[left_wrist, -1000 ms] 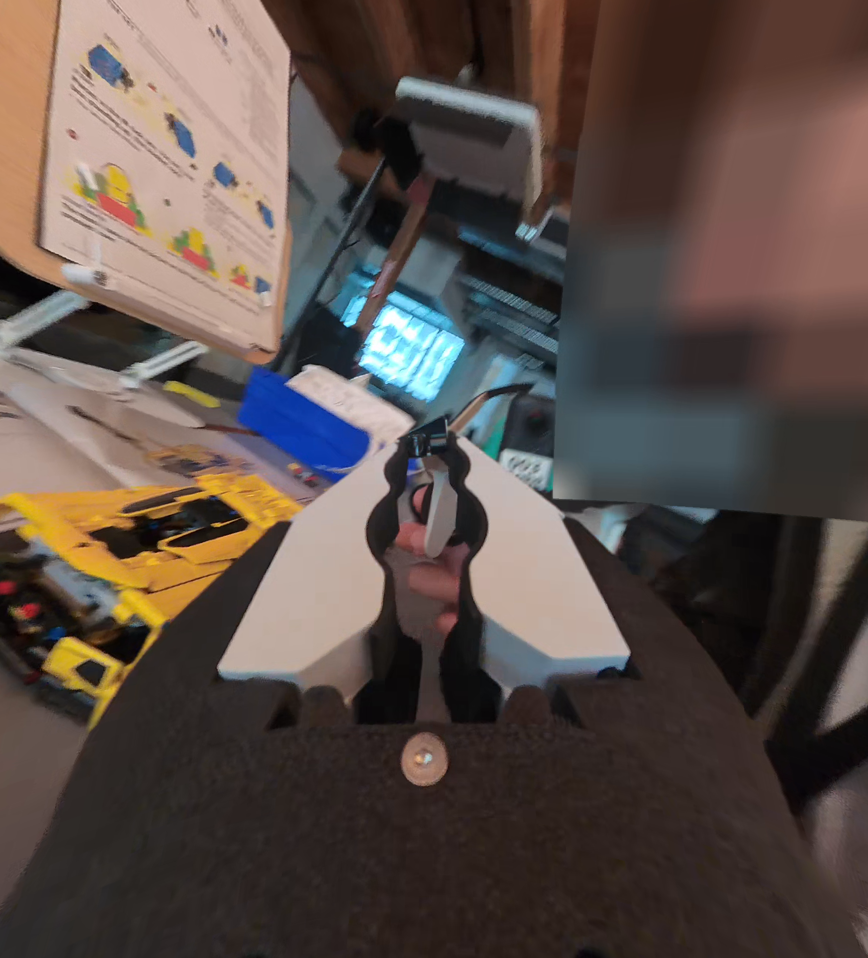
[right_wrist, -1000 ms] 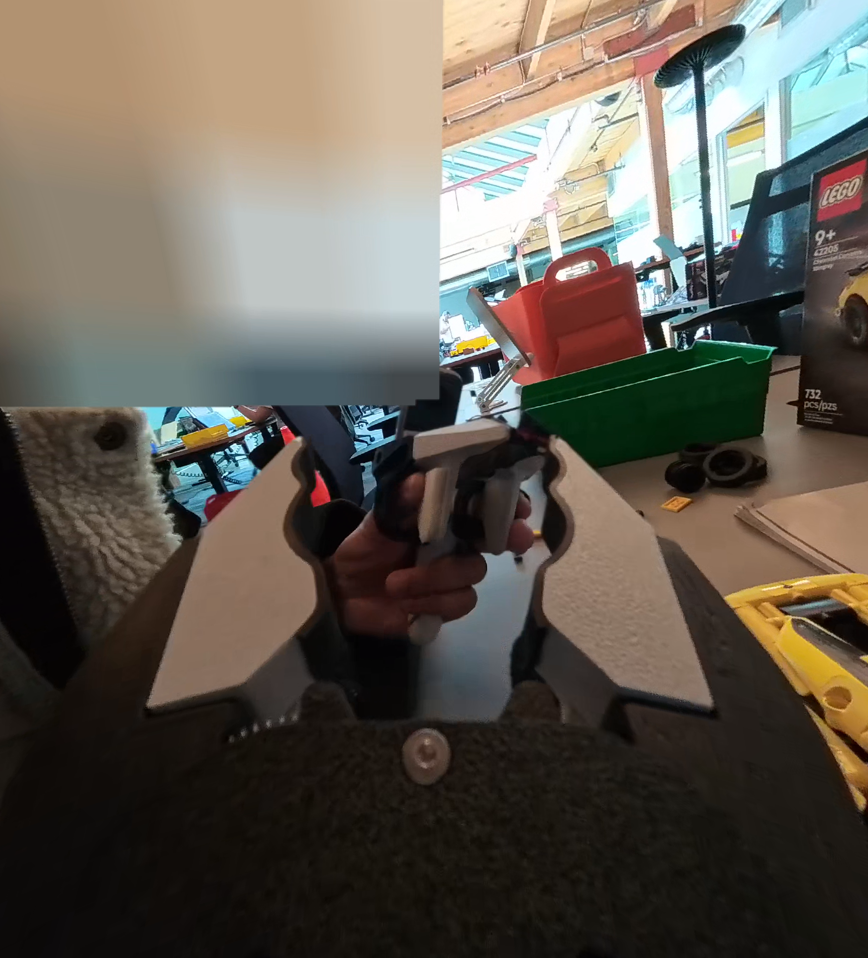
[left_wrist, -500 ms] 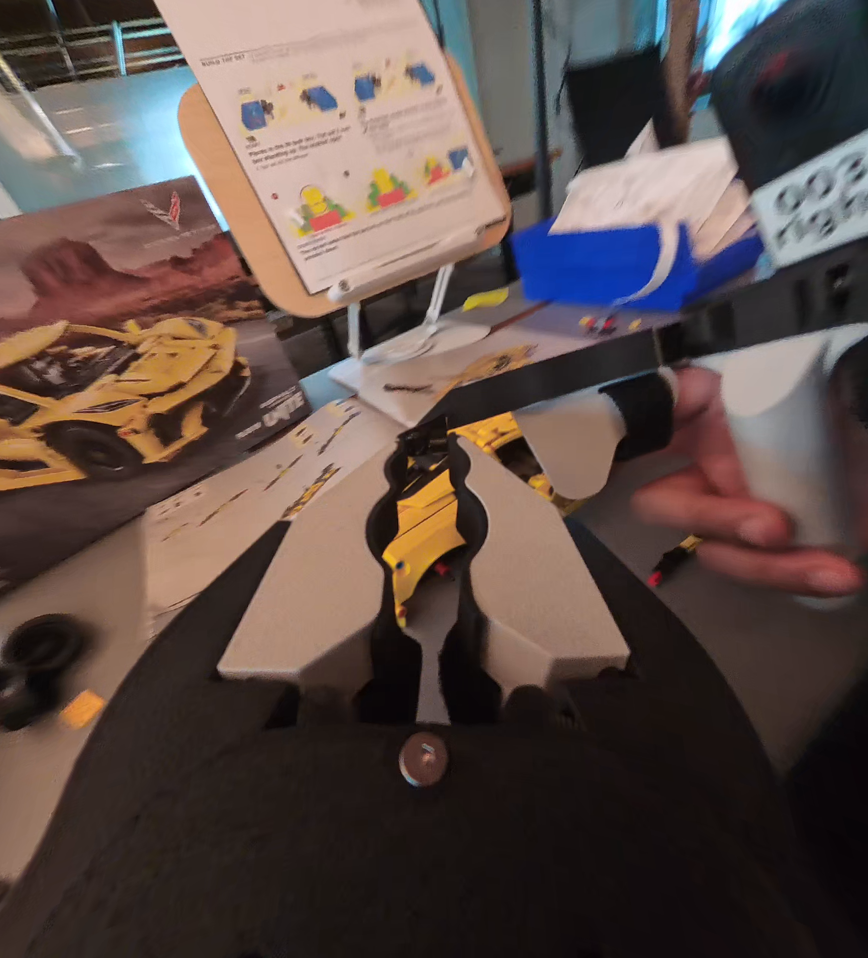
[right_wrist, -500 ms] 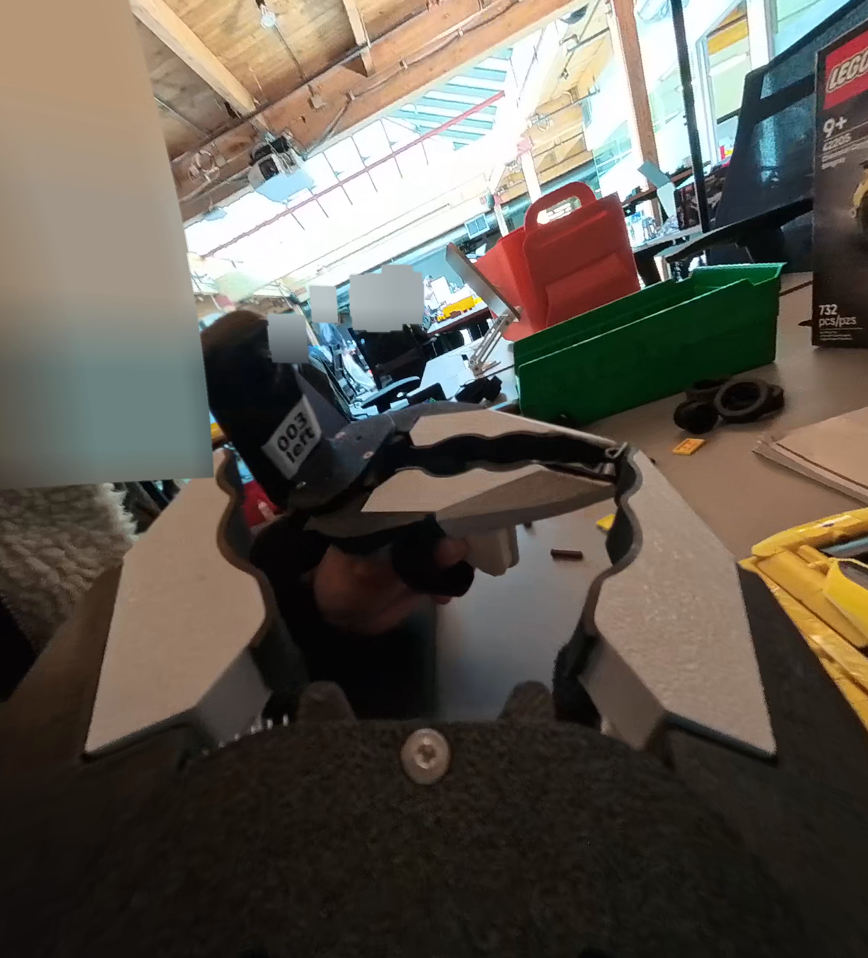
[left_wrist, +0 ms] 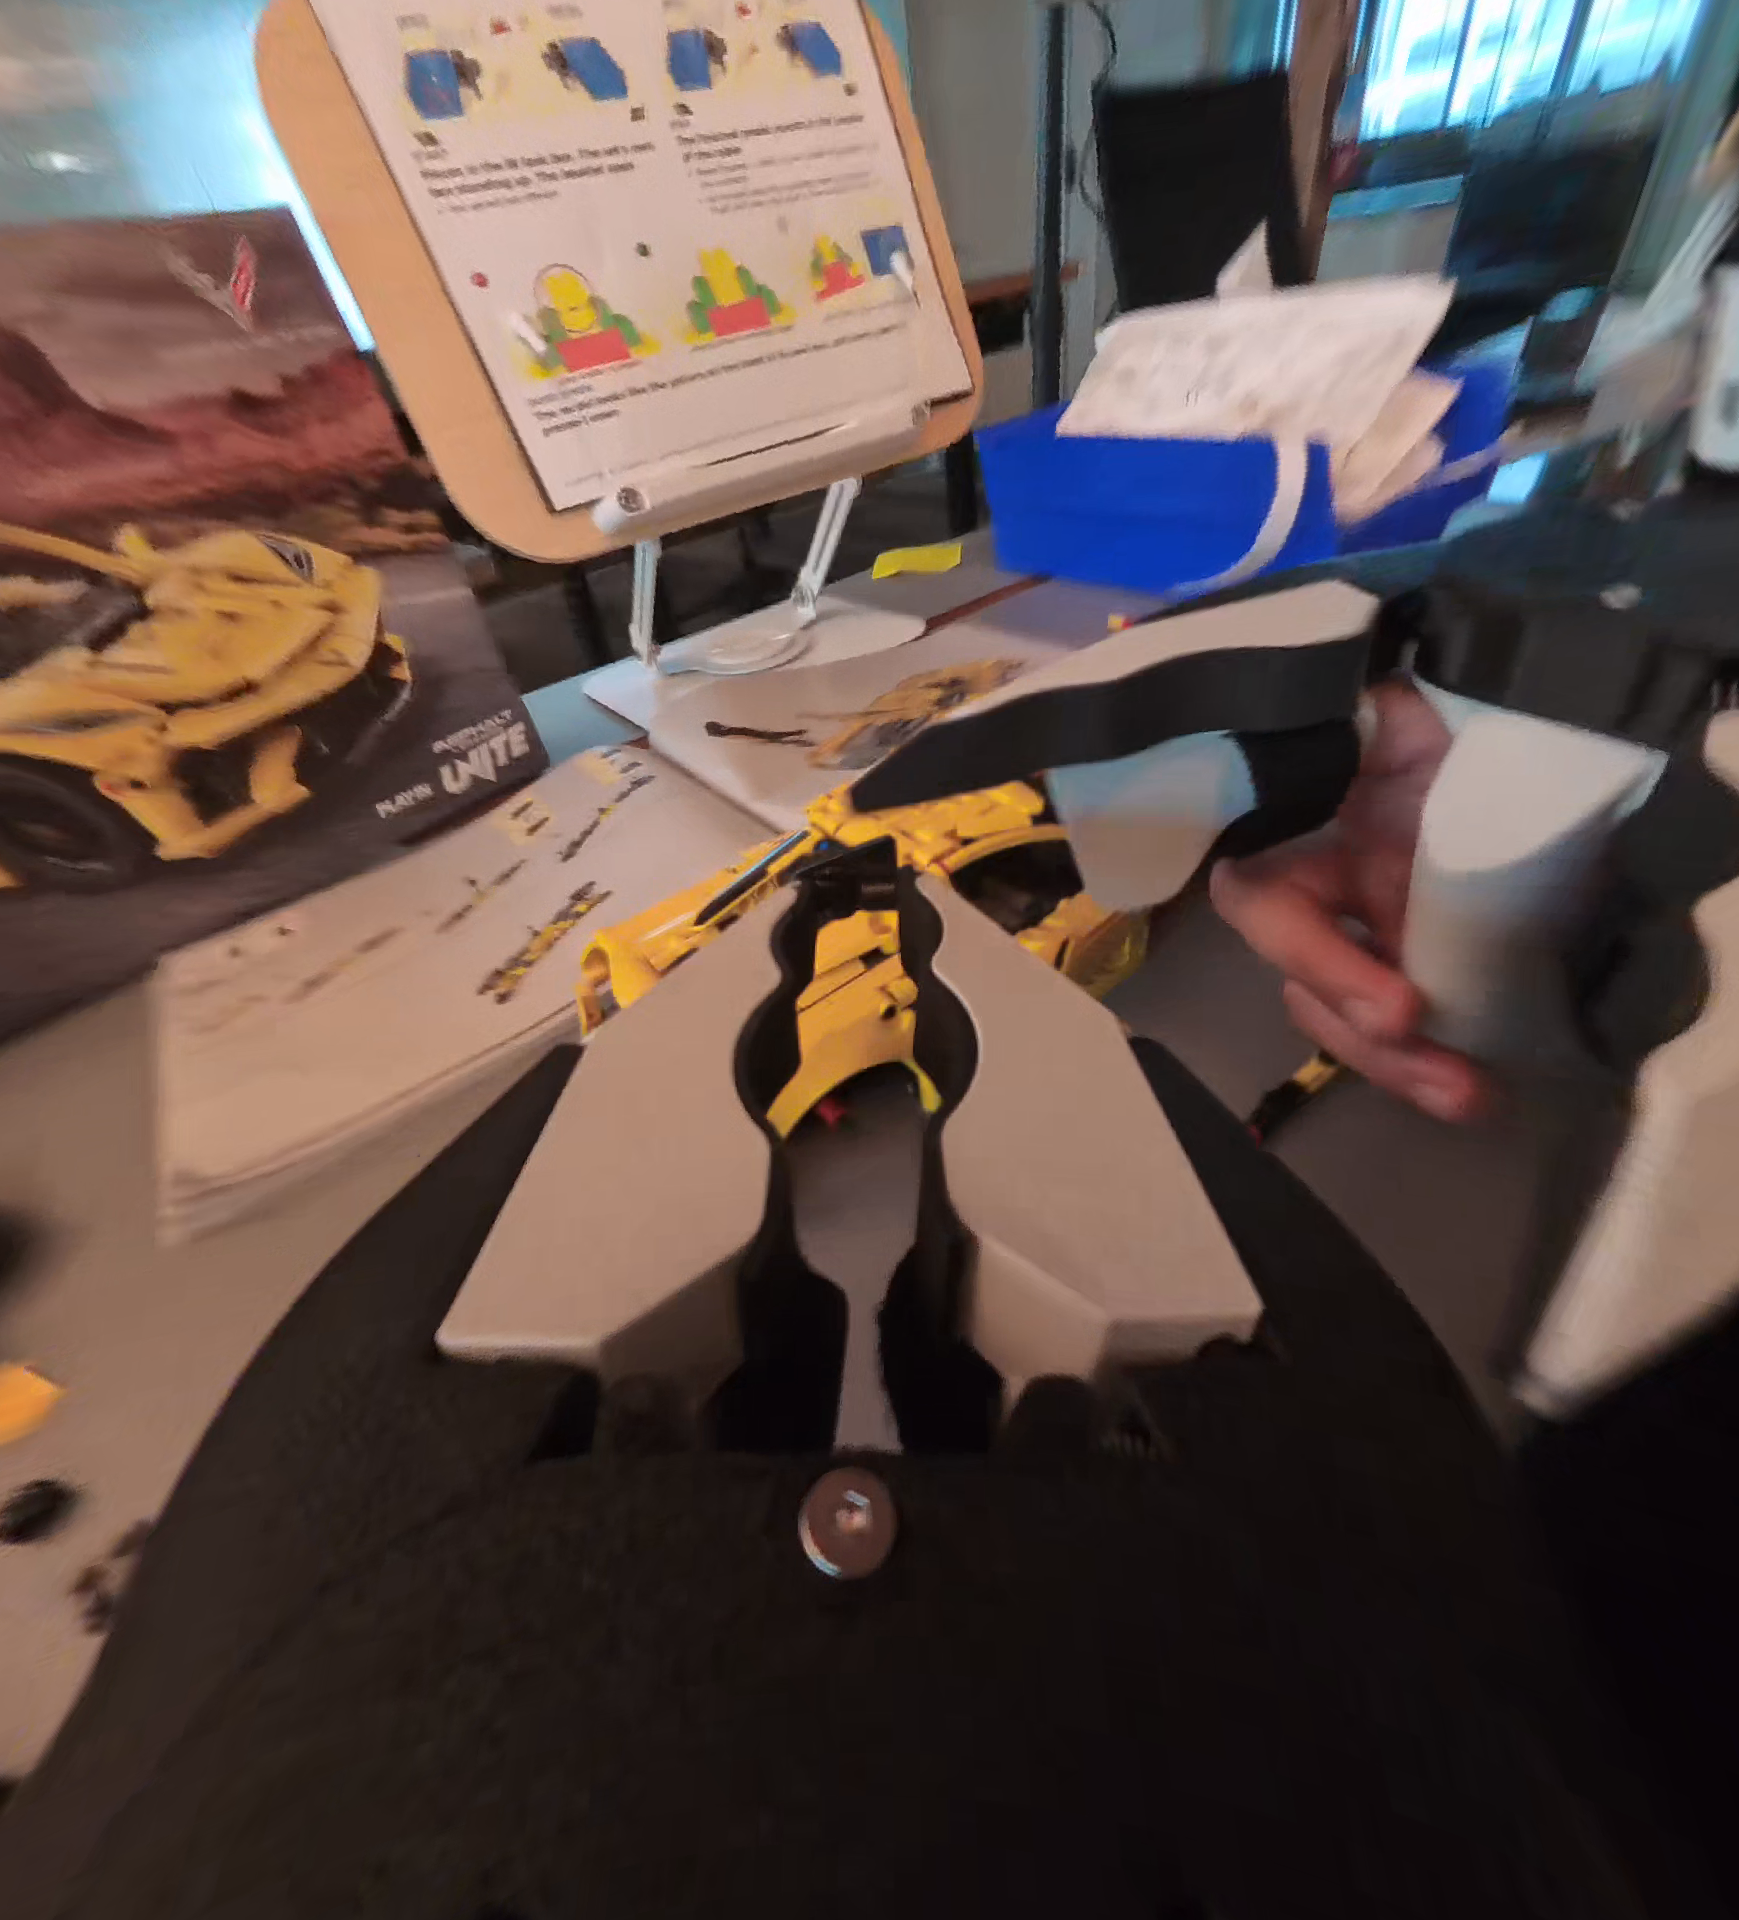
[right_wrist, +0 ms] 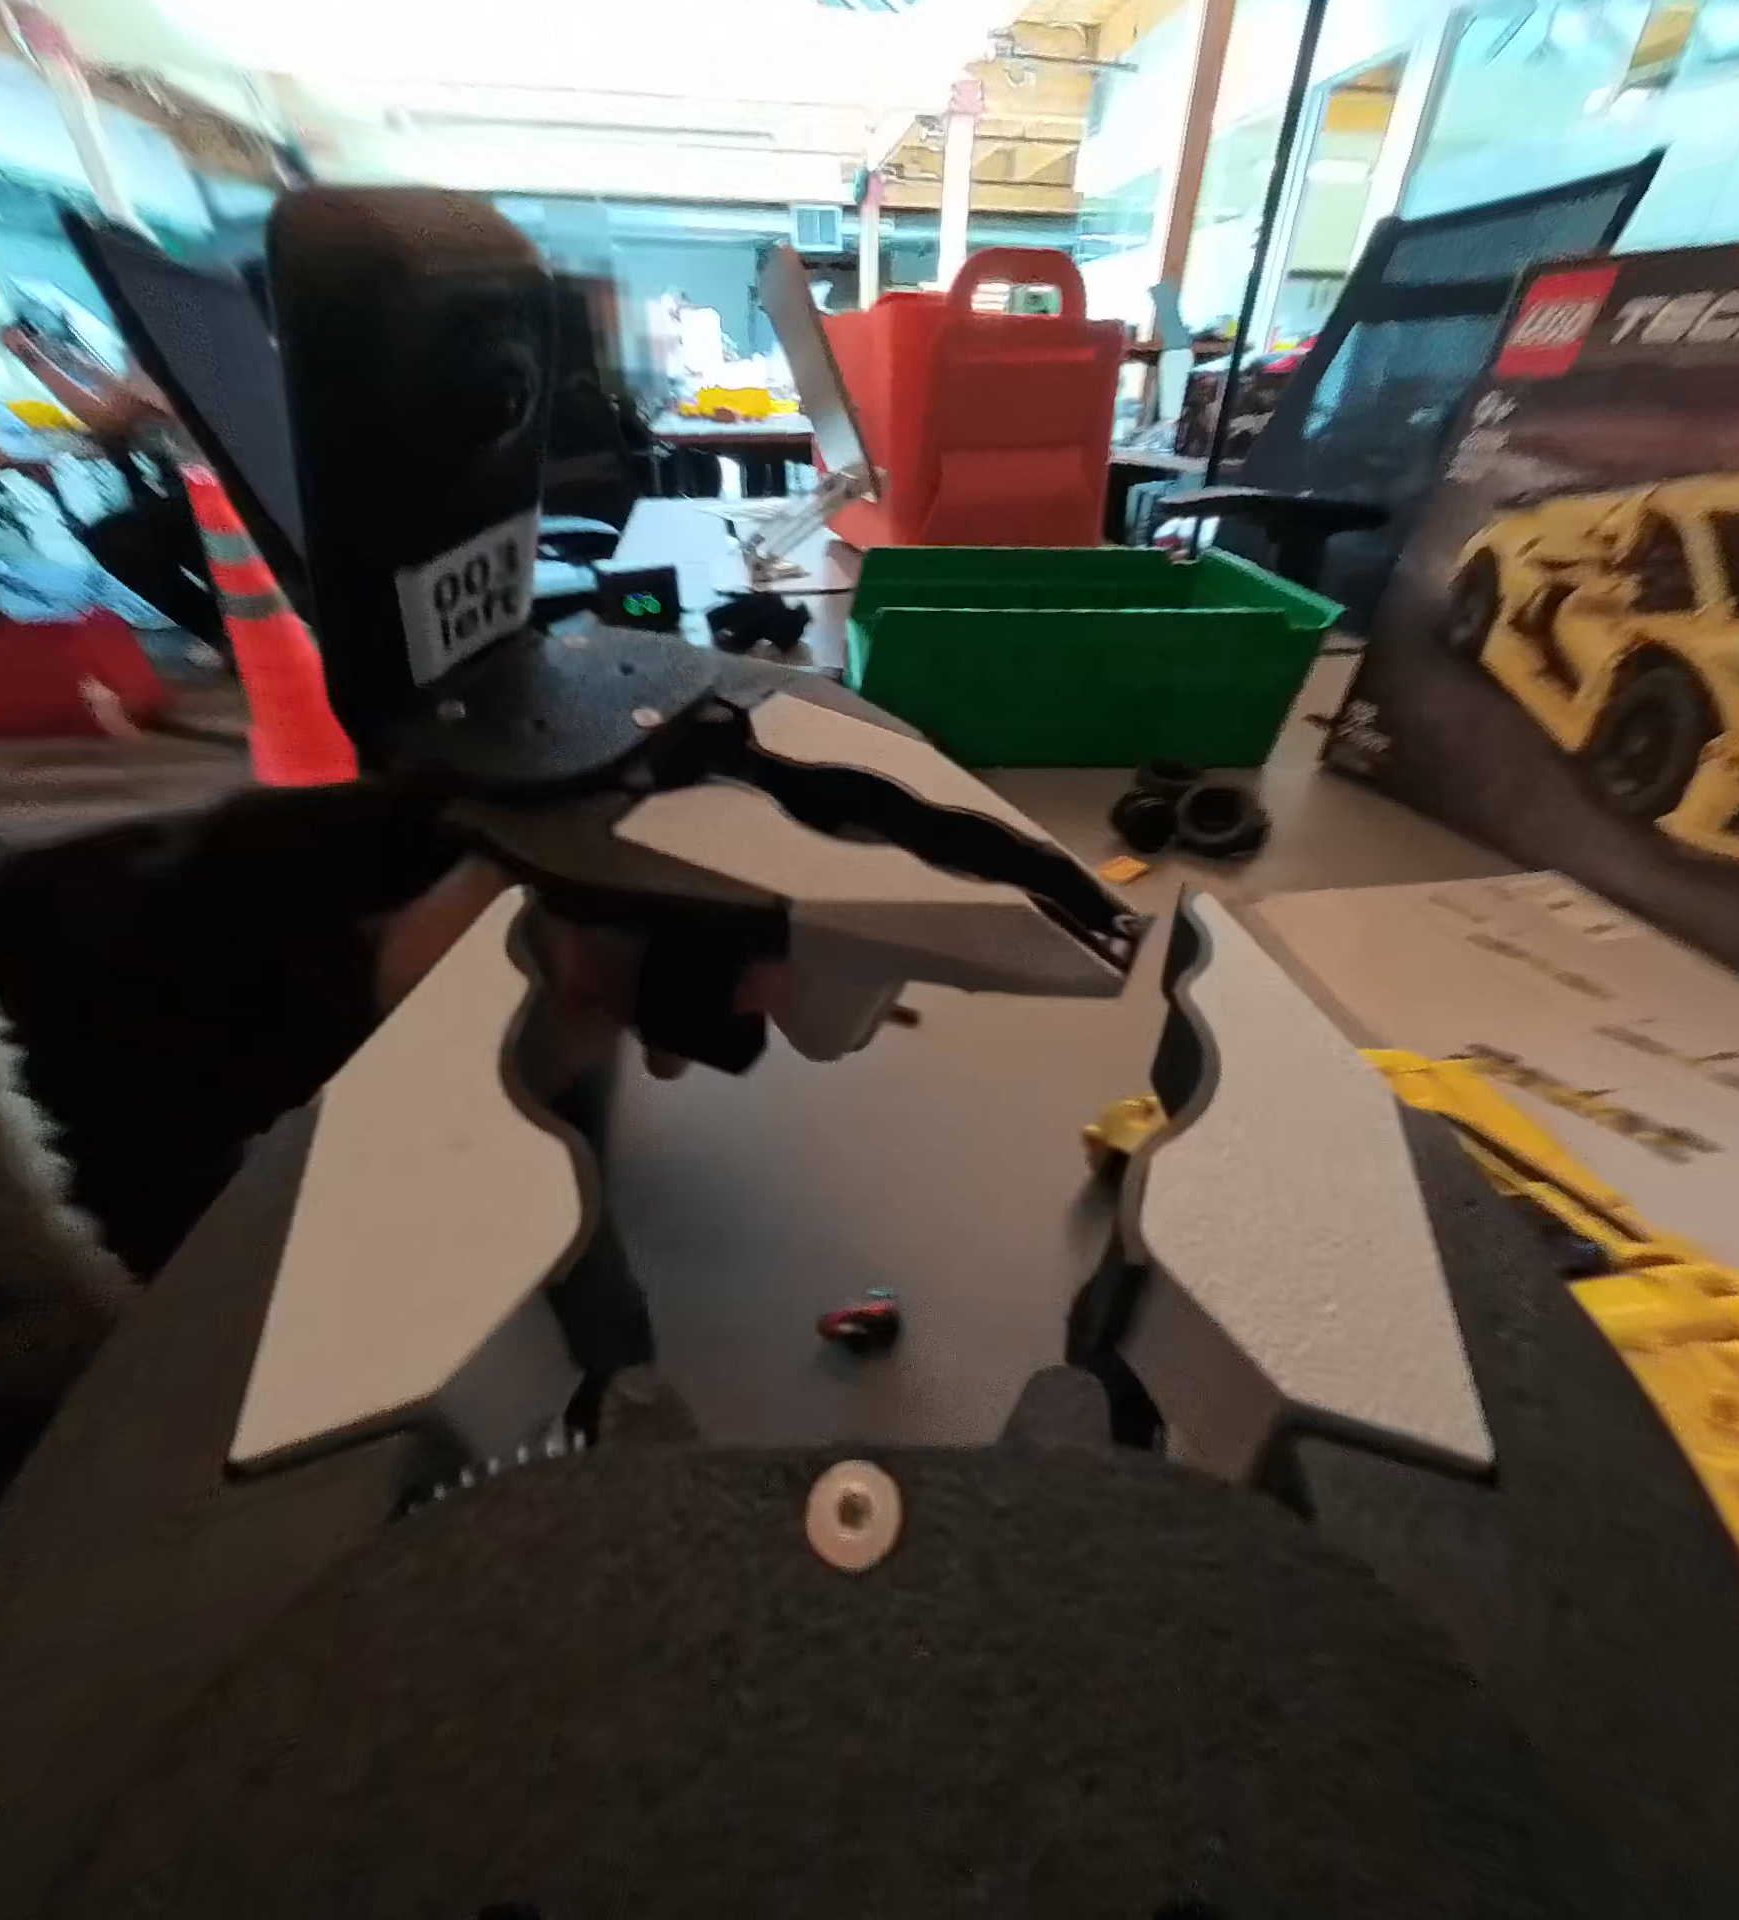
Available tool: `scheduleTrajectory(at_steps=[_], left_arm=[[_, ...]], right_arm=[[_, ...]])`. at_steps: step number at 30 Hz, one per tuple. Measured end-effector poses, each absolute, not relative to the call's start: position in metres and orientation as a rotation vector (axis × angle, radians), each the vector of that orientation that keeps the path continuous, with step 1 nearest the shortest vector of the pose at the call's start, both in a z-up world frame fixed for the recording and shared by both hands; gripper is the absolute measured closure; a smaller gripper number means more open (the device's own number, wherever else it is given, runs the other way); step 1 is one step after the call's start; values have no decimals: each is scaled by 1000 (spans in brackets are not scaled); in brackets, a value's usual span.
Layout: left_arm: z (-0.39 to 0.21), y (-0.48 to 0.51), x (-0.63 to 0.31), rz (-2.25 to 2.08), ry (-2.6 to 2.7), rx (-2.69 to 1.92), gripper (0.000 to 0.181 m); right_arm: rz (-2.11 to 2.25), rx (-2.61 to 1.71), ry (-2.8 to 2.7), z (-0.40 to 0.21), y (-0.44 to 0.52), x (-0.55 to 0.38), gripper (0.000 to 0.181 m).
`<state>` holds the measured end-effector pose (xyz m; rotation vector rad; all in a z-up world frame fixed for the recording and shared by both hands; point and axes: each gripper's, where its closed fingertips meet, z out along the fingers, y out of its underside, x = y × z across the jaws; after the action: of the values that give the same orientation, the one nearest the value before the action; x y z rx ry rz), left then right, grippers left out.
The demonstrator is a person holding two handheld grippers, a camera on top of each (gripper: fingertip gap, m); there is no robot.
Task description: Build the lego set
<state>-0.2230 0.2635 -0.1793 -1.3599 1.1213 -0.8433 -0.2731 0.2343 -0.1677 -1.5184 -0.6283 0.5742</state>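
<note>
In the left wrist view my left gripper is shut on a small black lego piece and is held above the table in front of the partly built yellow lego car. My right gripper is open and empty over the dark table. The left gripper also crosses the right wrist view, its tip close to the right one's right finger. One grey finger of the right gripper and the hand holding it show above the car. The car's yellow edge lies at the right.
A small red and black piece and a yellow piece lie on the table. An instruction booklet, the set's box, black tyres, a green bin, a blue bin and an instruction sheet on a stand surround the work area.
My left gripper has swung from facing the person round to the table and the yellow car, still shut on the black piece. My right gripper has opened wider and tilted down.
</note>
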Motion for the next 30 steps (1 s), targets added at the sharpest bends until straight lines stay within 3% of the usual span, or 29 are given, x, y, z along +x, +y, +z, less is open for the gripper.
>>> scheduleTrajectory(at_steps=[15,19,21,24,27,29,30], left_arm=[[-178,263,-229,-1139,1039,-1434,166],[-175,260,-230,-1165,1037,-1415,166],[-175,261,-231,-1189,1026,-1427,166],[-169,255,-232,-1309,1005,-1403,166],[-165,252,-232,-1451,967,-1401,166],[-166,253,-233,-1489,953,-1418,166],[-166,253,-233,-1517,944,-1421,166]], right_arm=[[213,-1497,-784,-189,242,-278,78],[230,-1492,-786,-189,240,-279,76],[250,-1492,-801,-193,239,-287,61],[142,-1470,-802,-188,242,-278,71],[98,-1449,-825,-187,242,-279,70],[93,-1457,-868,-197,241,-288,56],[62,-1459,-876,-198,243,-286,58]])
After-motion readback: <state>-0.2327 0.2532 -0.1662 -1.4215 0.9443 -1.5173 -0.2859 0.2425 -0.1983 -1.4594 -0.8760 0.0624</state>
